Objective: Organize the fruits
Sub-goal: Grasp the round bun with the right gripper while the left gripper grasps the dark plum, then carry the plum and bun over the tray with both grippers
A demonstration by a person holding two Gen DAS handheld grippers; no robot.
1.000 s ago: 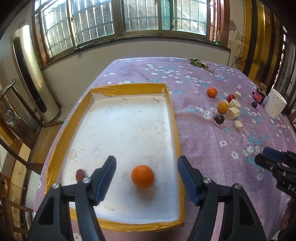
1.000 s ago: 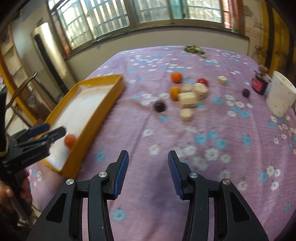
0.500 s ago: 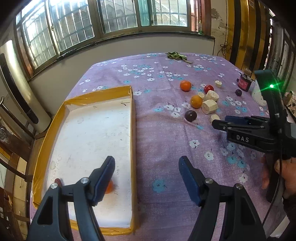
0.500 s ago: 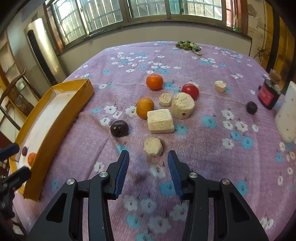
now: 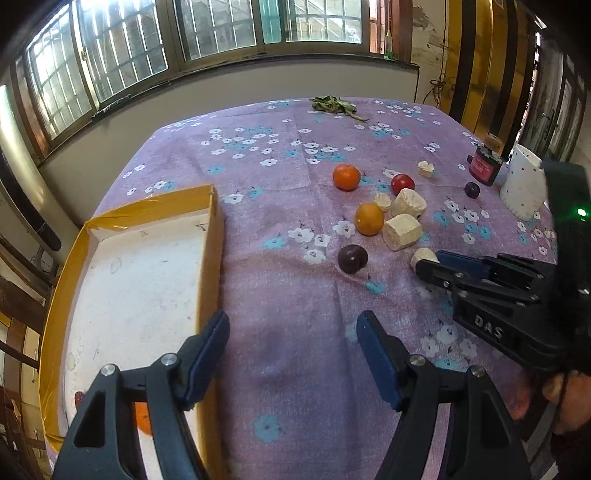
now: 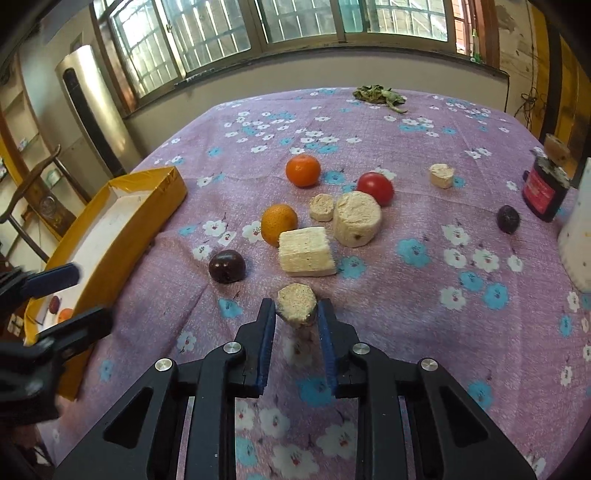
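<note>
Fingers point(image 6: 267, 325) of the right gripper point(image 6: 296, 317) are clamped on the small tan chunk point(image 6: 296, 303) beside the dark plum point(image 6: 226, 266); lift it straight, avoiding neighbours; left gripper point(image 5: 293, 328) stands apart, empty, by the yellow tray point(image 5: 210, 258).

This looks like a lived-in home, likely a dining or sitting room. A table point(image 6: 424, 155) wears a purple flowered cloth, set under a row of barred windows point(image 6: 207, 33) with wooden frames. A tall standing air conditioner point(image 6: 92, 107) fills the corner beside a curved wooden chair point(image 6: 33, 181). Shelves at the far left are too blurred to read.
</note>
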